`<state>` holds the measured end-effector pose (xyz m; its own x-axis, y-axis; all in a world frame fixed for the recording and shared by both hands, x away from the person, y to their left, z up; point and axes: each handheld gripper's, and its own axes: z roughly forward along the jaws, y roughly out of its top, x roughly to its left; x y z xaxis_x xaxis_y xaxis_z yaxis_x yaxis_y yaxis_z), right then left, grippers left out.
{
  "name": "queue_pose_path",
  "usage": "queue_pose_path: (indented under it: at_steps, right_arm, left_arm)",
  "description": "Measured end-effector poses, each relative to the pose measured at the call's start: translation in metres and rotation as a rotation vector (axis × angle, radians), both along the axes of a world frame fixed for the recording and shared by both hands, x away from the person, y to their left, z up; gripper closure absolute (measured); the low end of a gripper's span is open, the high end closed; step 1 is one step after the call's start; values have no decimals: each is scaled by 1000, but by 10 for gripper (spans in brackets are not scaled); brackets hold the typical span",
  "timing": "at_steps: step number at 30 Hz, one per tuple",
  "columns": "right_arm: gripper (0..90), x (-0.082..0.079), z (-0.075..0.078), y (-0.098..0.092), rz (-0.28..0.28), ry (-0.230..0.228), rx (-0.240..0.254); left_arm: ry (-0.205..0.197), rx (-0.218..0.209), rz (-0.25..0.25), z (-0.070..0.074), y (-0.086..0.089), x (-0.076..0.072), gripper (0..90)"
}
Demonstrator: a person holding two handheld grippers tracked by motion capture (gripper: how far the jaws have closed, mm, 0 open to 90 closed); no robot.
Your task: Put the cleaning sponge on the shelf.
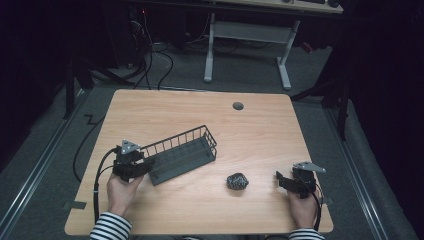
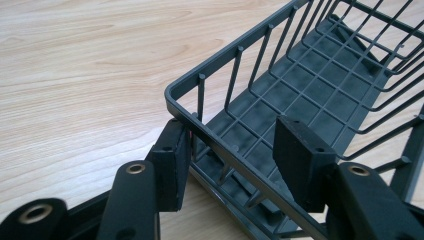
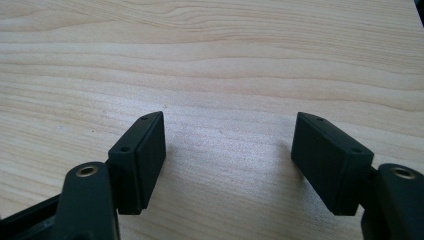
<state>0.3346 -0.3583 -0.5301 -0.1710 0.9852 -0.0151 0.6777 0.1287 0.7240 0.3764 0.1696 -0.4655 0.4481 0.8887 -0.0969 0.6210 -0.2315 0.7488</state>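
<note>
A dark grey wire basket (image 1: 175,143) lies at an angle on the wooden table (image 1: 250,135), left of centre. My left gripper (image 1: 143,167) is at its near-left end, held by a hand with a striped sleeve. In the left gripper view the basket's rim (image 2: 235,45) runs between the jaws of the left gripper (image 2: 235,165), which stands open: one pad (image 2: 172,165) is right against the outside of the rim, the other pad (image 2: 305,165) is inside over the grid floor. A small crumpled dark speckled lump (image 1: 237,181) lies right of the basket. My right gripper (image 1: 282,181) (image 3: 230,160) is open over bare wood near the front right.
A round cable hole (image 1: 238,106) sits near the table's far edge. Beyond the table stand the white legs of another desk (image 1: 209,50), with cables on the grey floor (image 1: 150,55). Bare wood stretches across the far and right parts of the table.
</note>
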Motion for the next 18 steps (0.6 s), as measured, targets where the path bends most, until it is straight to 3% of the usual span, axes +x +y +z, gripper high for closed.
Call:
queue_pose_path:
  at_steps: [5,11,12,14,18]
  right_arm:
    - [298,0,0,0,0,0,1]
    - [298,0,0,0,0,0,1]
    - [298,0,0,0,0,0,2]
    - [298,0,0,0,0,0,2]
    - [297,0,0,0,0,0,3]
  left_arm:
    - [10,9,-39,1,-10,-3,494]
    - [26,-8,-44,-1,-14,-2,462]
    - [38,-35,-39,0,-12,-1,432]
    - [41,-41,-35,2,-12,-1,422]
    - [37,-54,-15,9,-8,0,316]
